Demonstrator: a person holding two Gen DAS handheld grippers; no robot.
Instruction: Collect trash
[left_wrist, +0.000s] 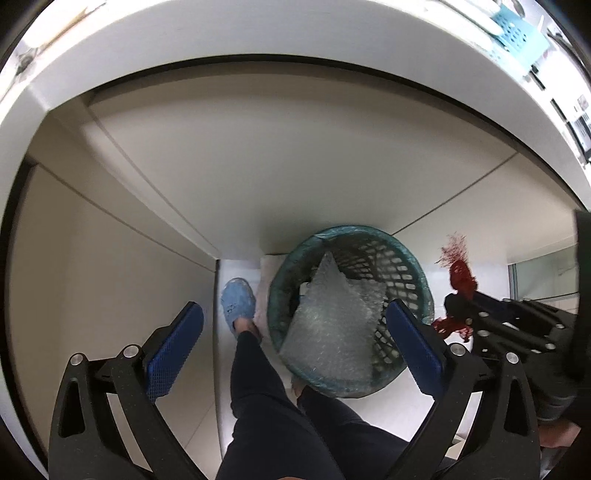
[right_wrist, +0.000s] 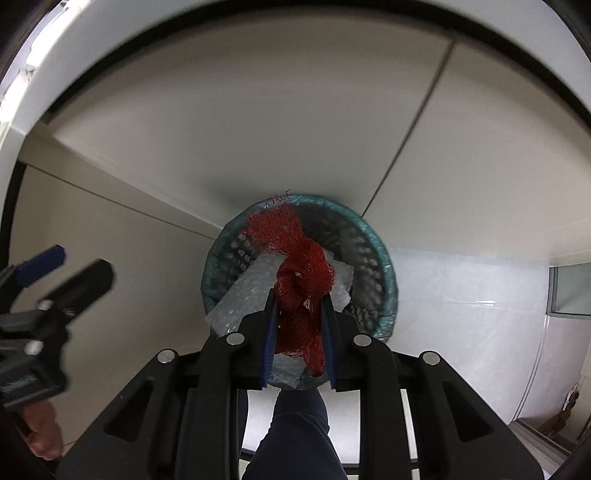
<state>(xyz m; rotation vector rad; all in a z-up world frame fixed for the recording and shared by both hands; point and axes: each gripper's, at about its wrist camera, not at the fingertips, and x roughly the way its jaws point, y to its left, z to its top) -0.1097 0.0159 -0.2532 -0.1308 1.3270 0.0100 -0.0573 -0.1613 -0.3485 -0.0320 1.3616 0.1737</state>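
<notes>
Netting (right_wrist: 301, 291), red and bunched, sat clamped between the right gripper's (right_wrist: 298, 314) narrowed jaws, above the bin (right_wrist: 384, 266). The left gripper (left_wrist: 295, 325) hung with jaws wide and empty, bubble wrap (left_wrist: 332, 325) lying in the bin between them at twelve o'clock.

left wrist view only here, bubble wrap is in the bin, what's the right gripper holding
Observer: The right gripper is shut on a red mesh net, bunched between its pads.
Operator: is it over the bin yet
Observer: In the right wrist view the net hangs in line with the open mouth of the bin, above the bubble wrap.
Operator: is my left gripper in its way
Observer: No. The left gripper shows at the far left edge there, clear of the bin.
</notes>
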